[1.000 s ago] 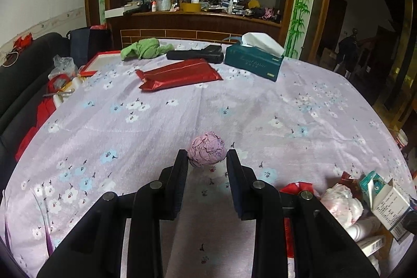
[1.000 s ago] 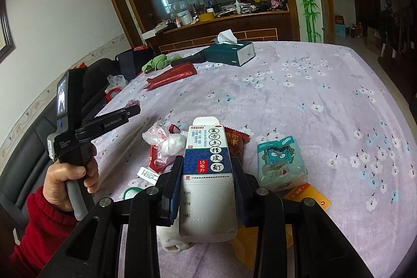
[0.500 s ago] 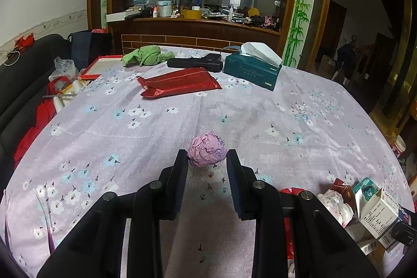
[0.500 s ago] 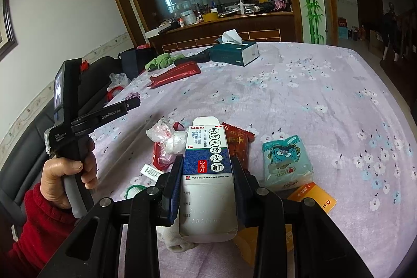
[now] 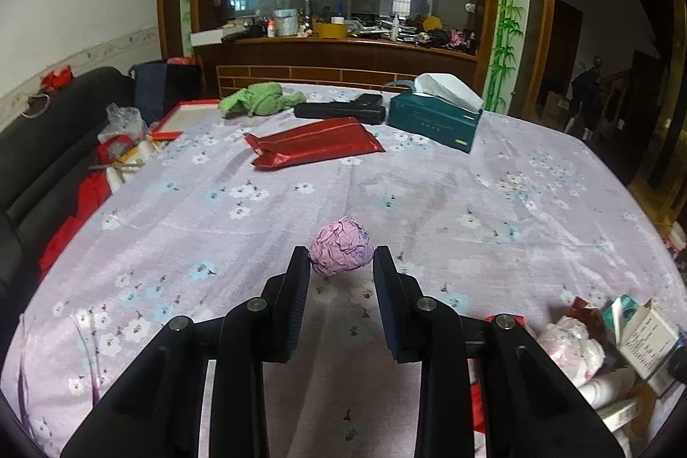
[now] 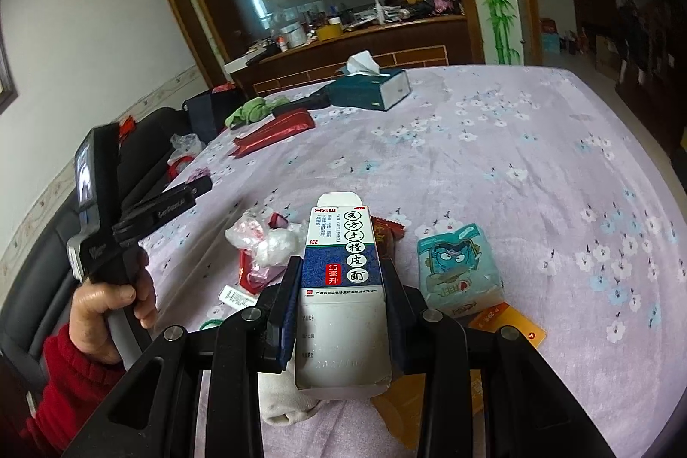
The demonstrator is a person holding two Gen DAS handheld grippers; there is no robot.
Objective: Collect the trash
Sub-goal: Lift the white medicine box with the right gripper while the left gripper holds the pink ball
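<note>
A crumpled pink paper ball sits between the fingertips of my left gripper, which is shut on it above the flowered tablecloth. In the right wrist view, the left gripper hovers over the table's left side, held by a hand in a red sleeve. My right gripper is shut on a white and blue medicine box. Under it lies a trash pile: clear plastic wrap, a red wrapper, a teal tissue packet and an orange card.
At the table's far end are a teal tissue box, a red pouch, a green cloth and a black object. A black sofa with bags runs along the left. A wooden cabinet stands behind.
Both grippers keep their holds. The left wrist view has tipped up slightly with the ball still in the fingertips. The right gripper and box have shifted only a little over the pile.
</note>
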